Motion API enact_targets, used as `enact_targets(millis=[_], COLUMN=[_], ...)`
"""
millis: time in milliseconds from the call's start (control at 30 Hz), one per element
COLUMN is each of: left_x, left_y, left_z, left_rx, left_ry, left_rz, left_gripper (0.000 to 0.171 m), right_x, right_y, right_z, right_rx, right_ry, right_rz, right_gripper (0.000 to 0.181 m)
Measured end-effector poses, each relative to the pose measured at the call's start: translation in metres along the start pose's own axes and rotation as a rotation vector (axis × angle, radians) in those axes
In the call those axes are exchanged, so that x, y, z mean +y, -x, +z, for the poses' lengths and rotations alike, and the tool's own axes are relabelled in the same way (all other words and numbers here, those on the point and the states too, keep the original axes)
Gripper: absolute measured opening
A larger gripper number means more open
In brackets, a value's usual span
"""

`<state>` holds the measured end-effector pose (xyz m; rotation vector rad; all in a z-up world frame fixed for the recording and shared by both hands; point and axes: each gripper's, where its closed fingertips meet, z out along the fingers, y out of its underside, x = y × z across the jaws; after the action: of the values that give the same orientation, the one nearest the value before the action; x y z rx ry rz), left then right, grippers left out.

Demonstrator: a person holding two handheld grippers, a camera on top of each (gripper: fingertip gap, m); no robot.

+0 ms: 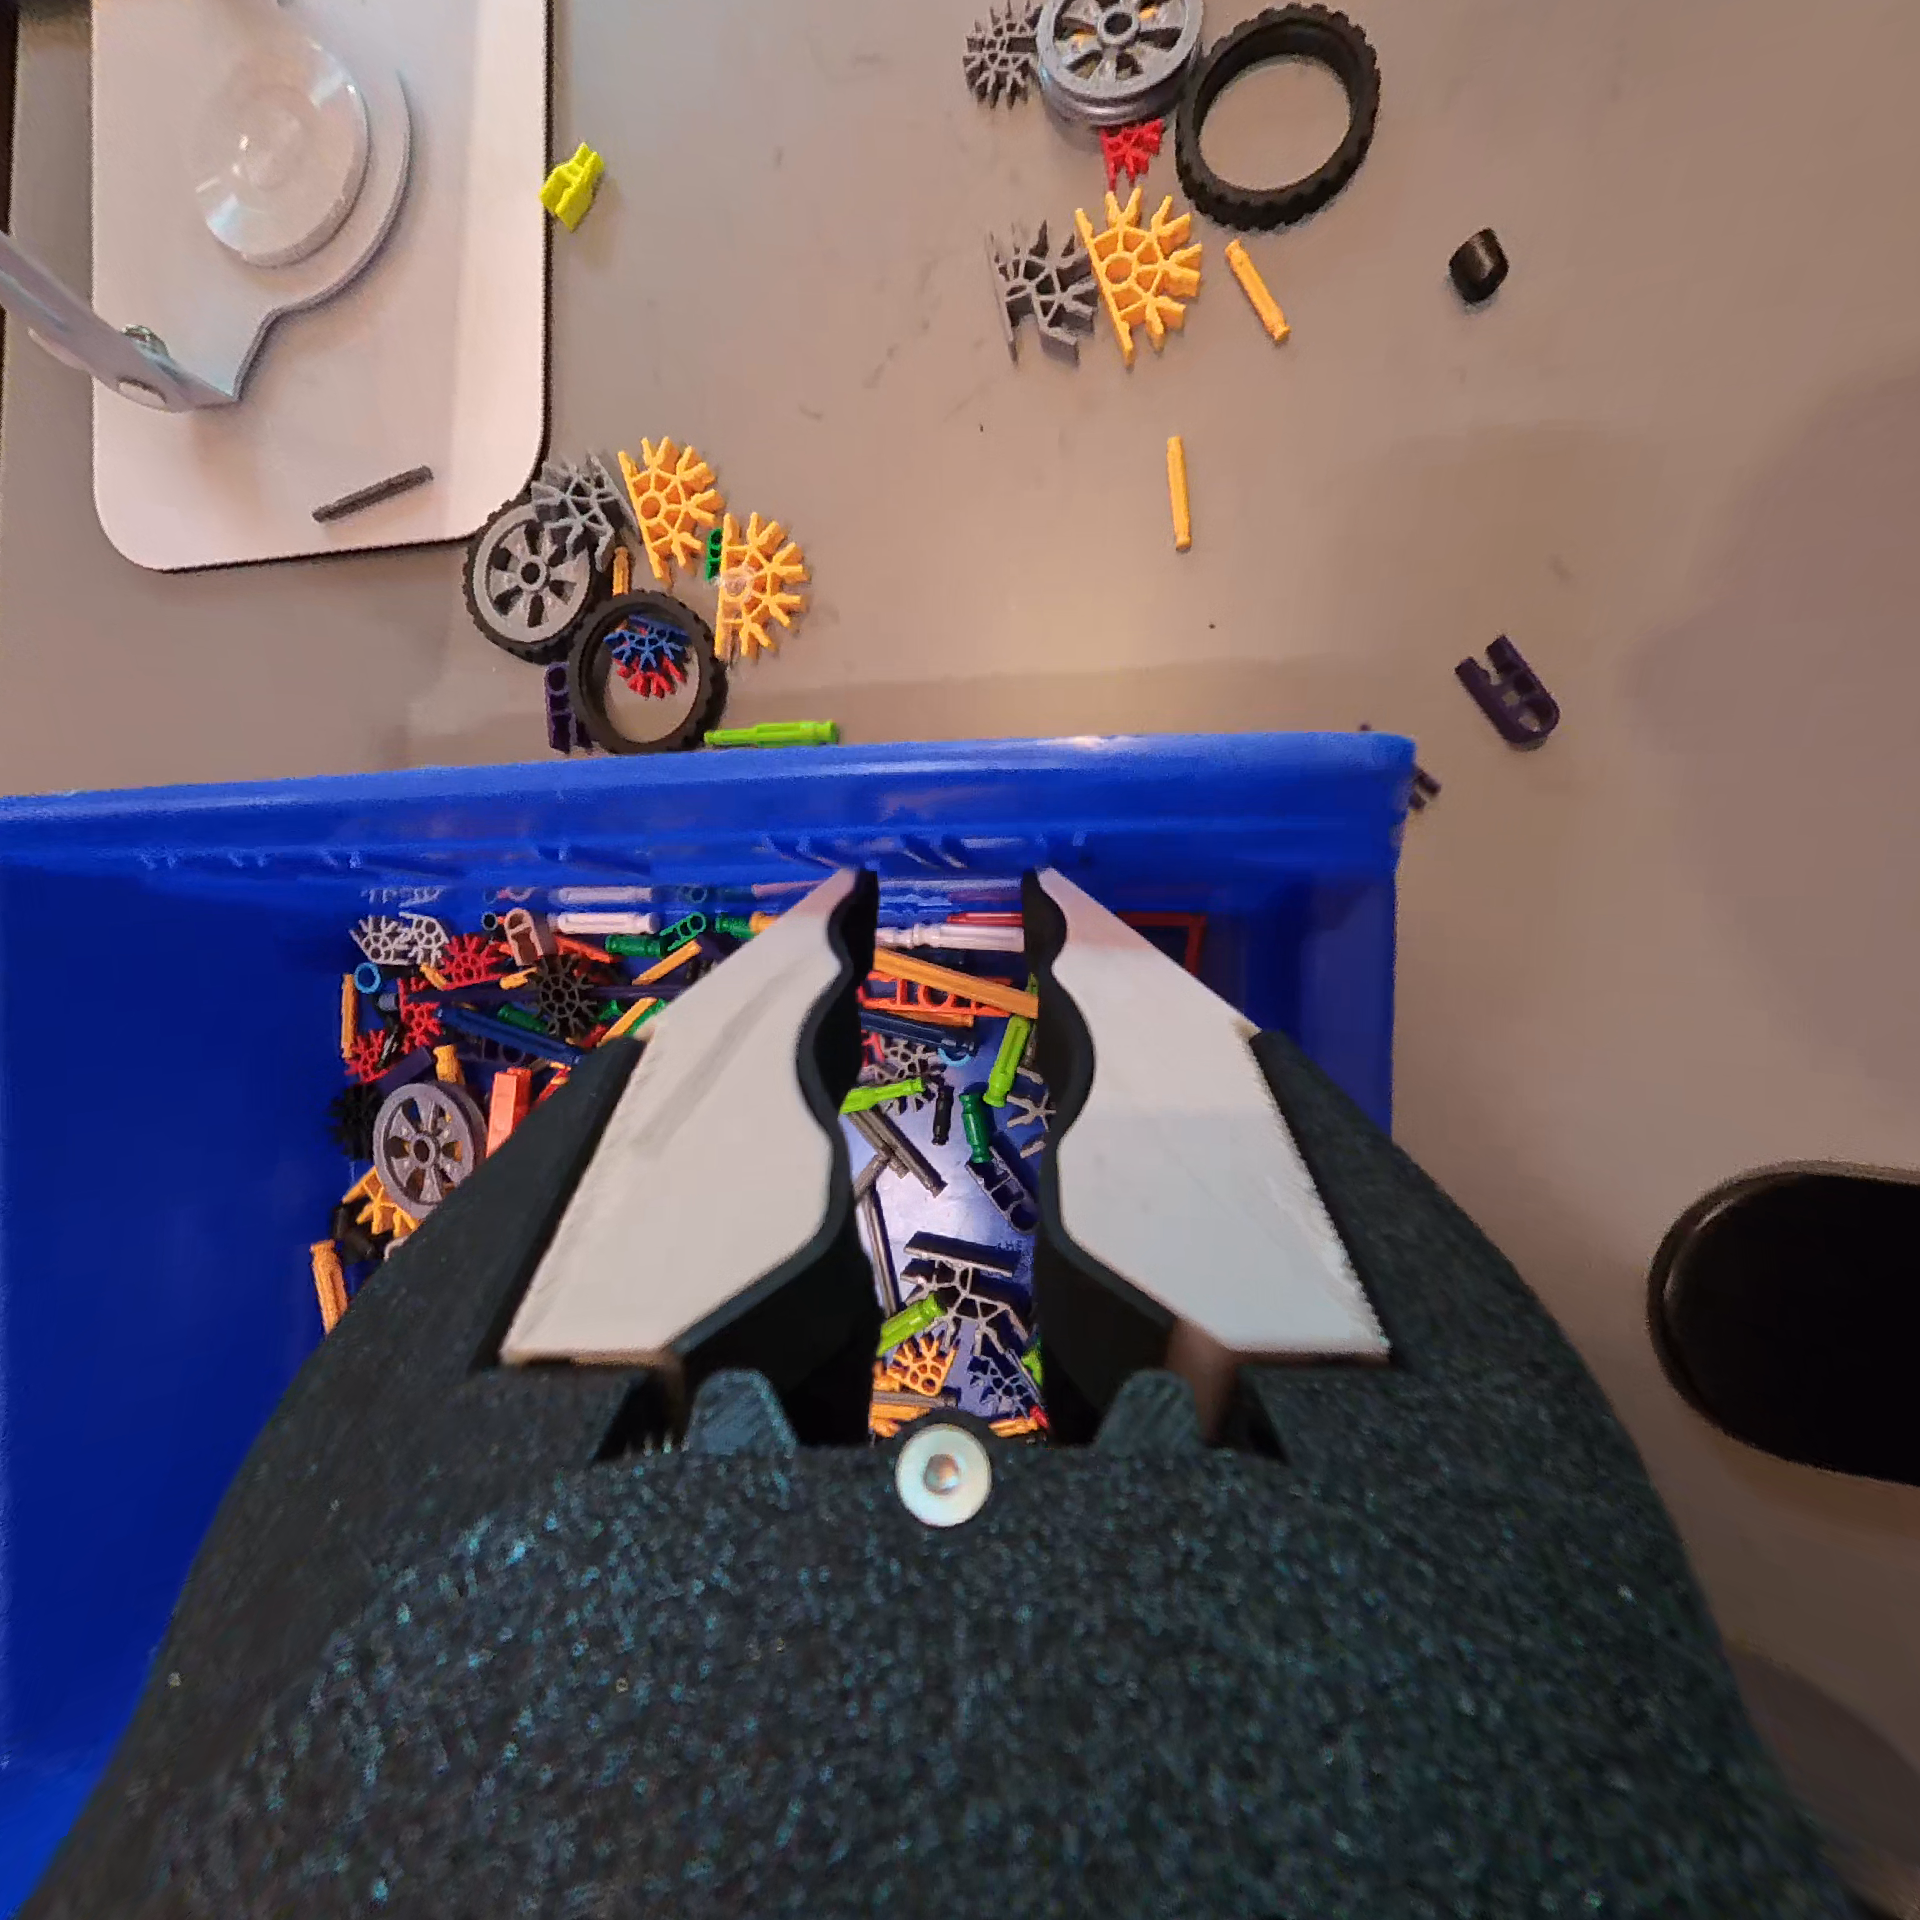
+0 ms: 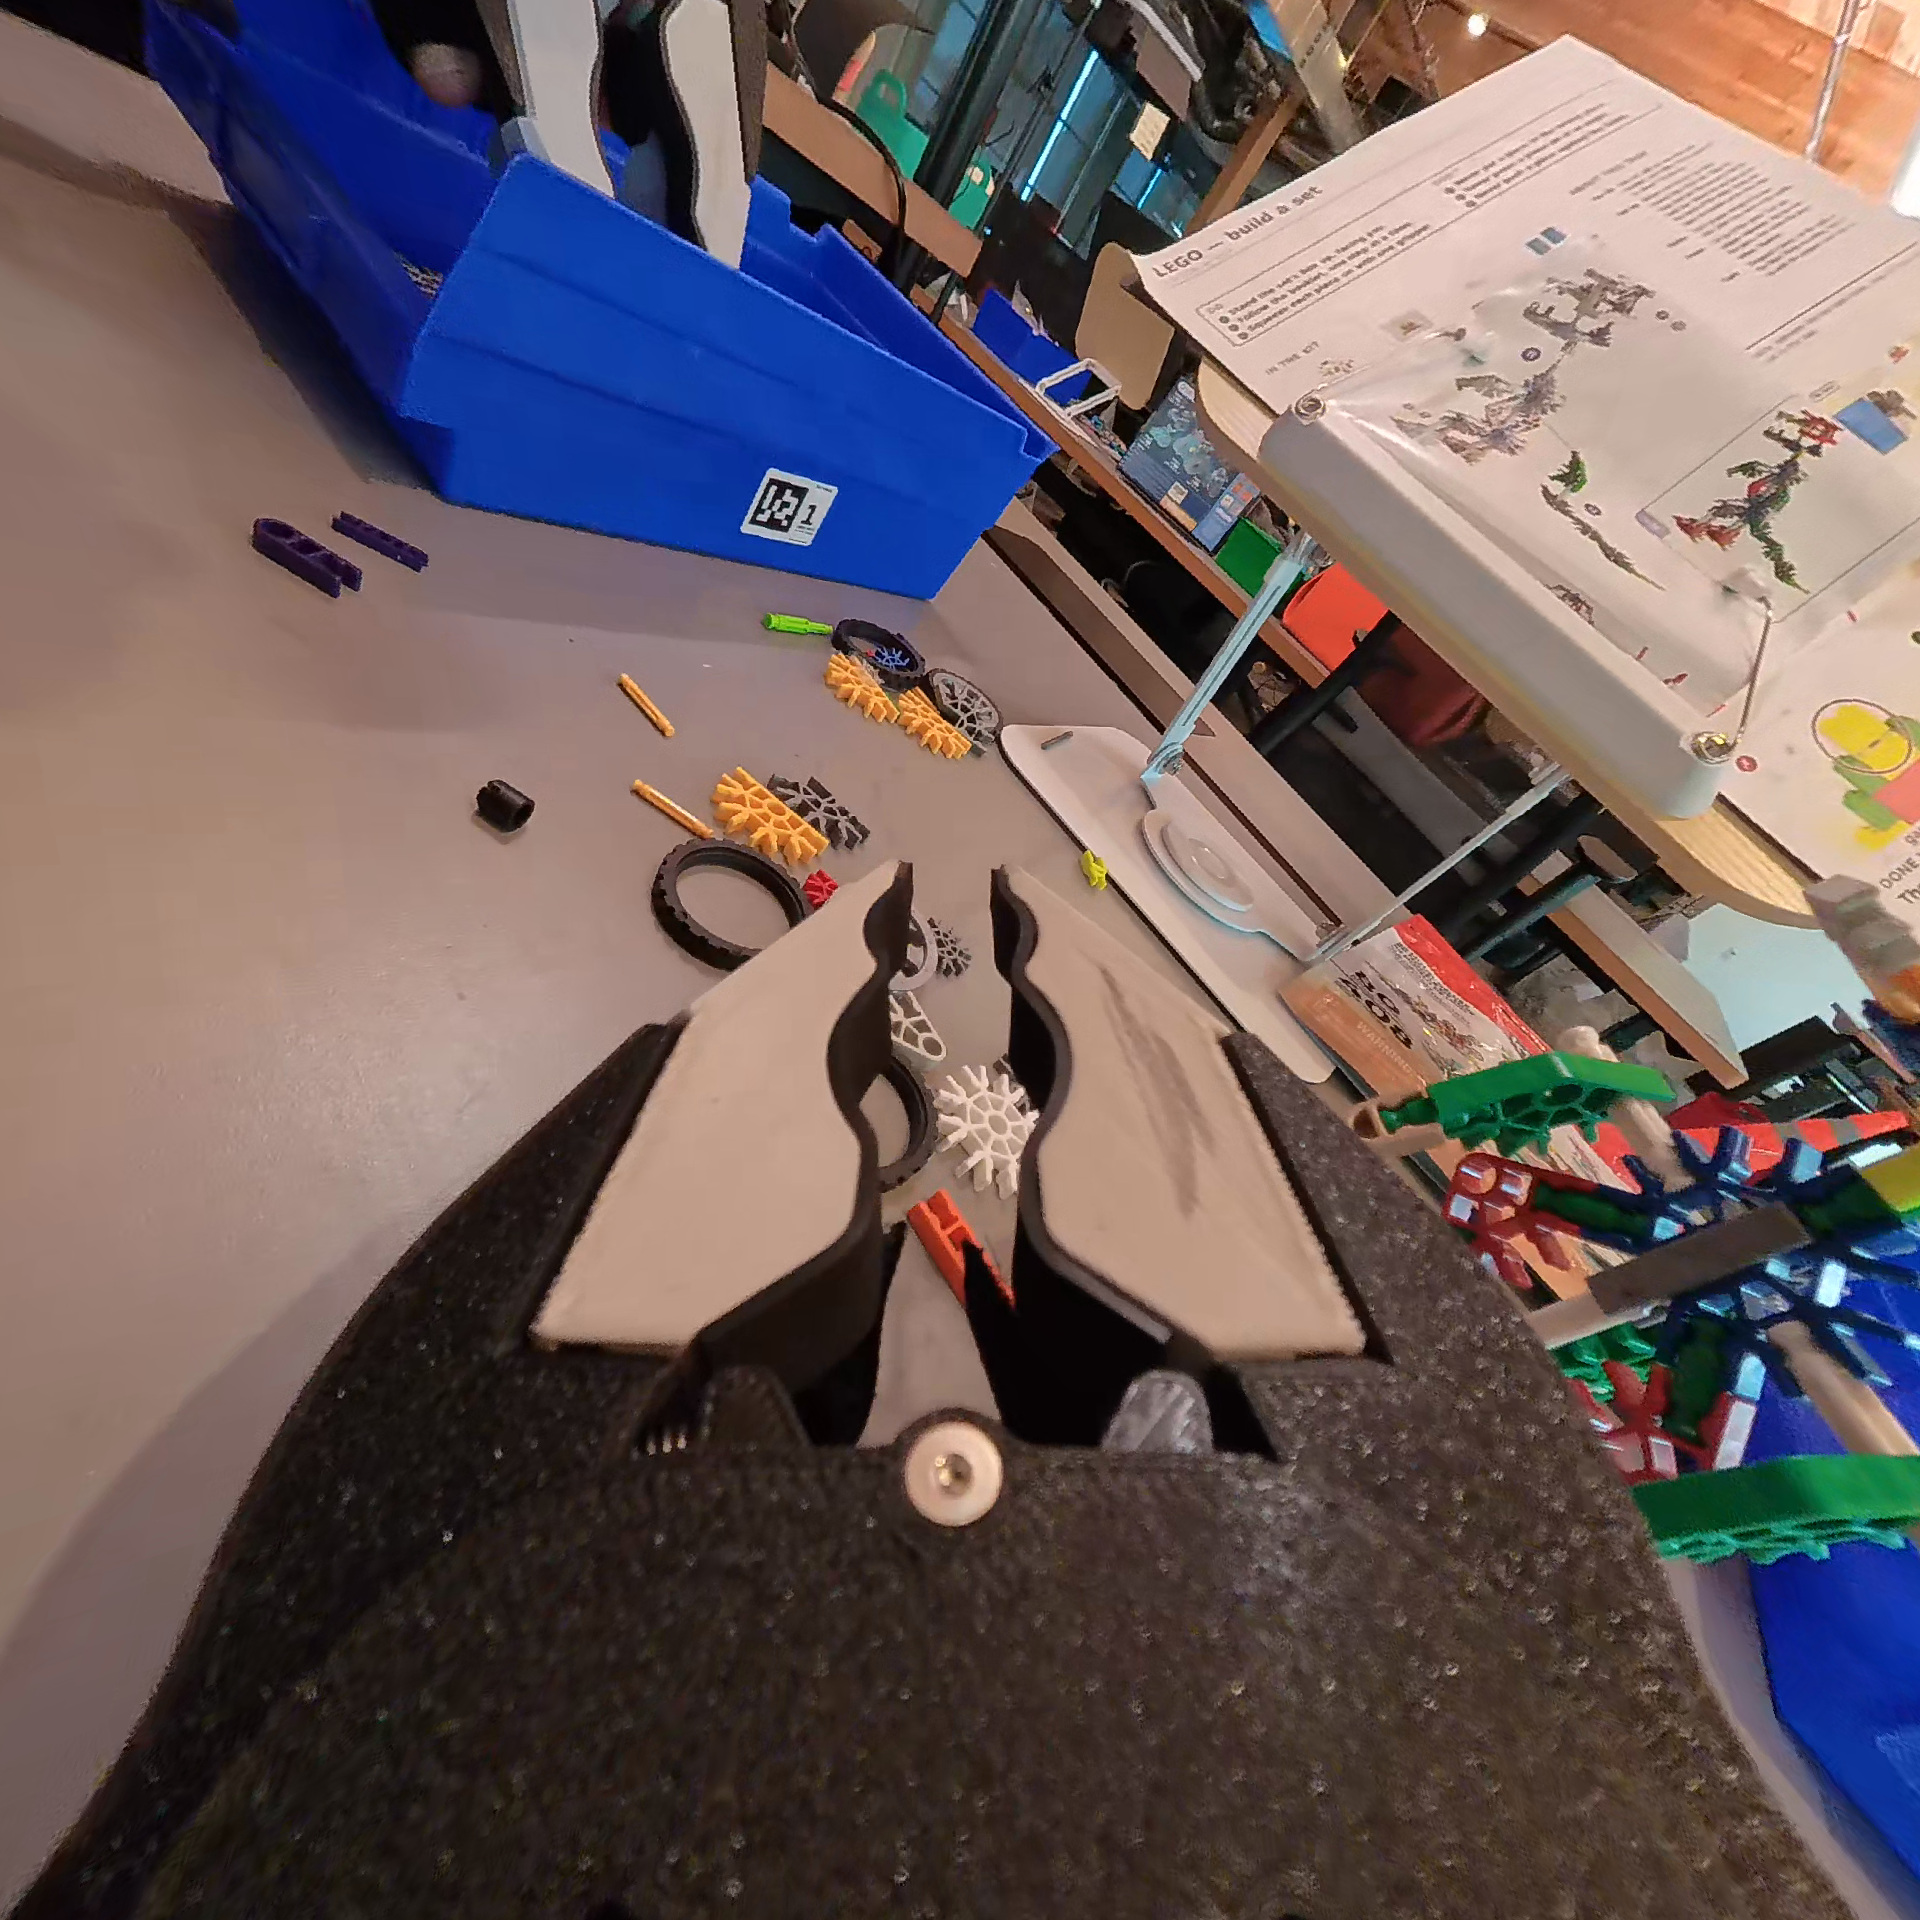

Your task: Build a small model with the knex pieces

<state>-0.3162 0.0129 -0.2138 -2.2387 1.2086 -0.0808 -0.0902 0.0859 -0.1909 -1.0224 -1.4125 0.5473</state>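
My left gripper [image 1: 945, 883] is open and empty, hanging inside a blue bin [image 1: 727, 779] over a heap of small coloured construction rods, connectors and a grey wheel [image 1: 428, 1148]. The right wrist view shows the same gripper [image 2: 644, 125] standing in the bin [image 2: 675, 416]. My right gripper [image 2: 948, 878] is open and empty, low over the grey table. A white snowflake connector [image 2: 982, 1122], an orange piece [image 2: 951, 1236] and part of a black tyre lie on the table, seen through the gap between its fingers.
Loose pieces lie on the table beyond the bin: a black tyre [image 1: 1283, 114] [image 2: 717, 904], yellow connectors [image 1: 1138, 270] [image 2: 764, 810], a purple clip [image 1: 1512, 691], a black sleeve [image 2: 505, 805]. A white stand base [image 1: 312, 260] carries a printed sheet [image 2: 1558, 312]. A built model [image 2: 1714, 1226] stands right. About 25 cm separates my left fingertips from my right. The grey wheel [image 1: 428, 1148] is about 15 cm from my left fingertips and 40 cm from my right.
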Motion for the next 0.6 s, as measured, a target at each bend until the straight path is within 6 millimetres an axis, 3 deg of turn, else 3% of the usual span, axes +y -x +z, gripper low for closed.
enact_targets(millis=[200, 433, 600], left_x=[-0.001, 0.014, 0.026], left_y=[0.004, 0.026, 0.035], left_z=[-0.010, -0.038, -0.045], left_rx=[-0.041, -0.135, -0.182], left_ry=[0.023, 0.049, 0.092], left_rz=[0.012, -0.007, 0.003], left_gripper=[0.036, 0.036, 0.036], right_x=[0.001, 0.003, 0.004], right_y=[-0.003, -0.003, -0.003], right_z=[-0.001, 0.001, 0.002], right_rx=[0.012, 0.015, 0.019], right_ry=[0.001, 0.013, 0.022], right_rz=[0.006, -0.005, -0.011], right_gripper=[0.014, 0.014, 0.014])
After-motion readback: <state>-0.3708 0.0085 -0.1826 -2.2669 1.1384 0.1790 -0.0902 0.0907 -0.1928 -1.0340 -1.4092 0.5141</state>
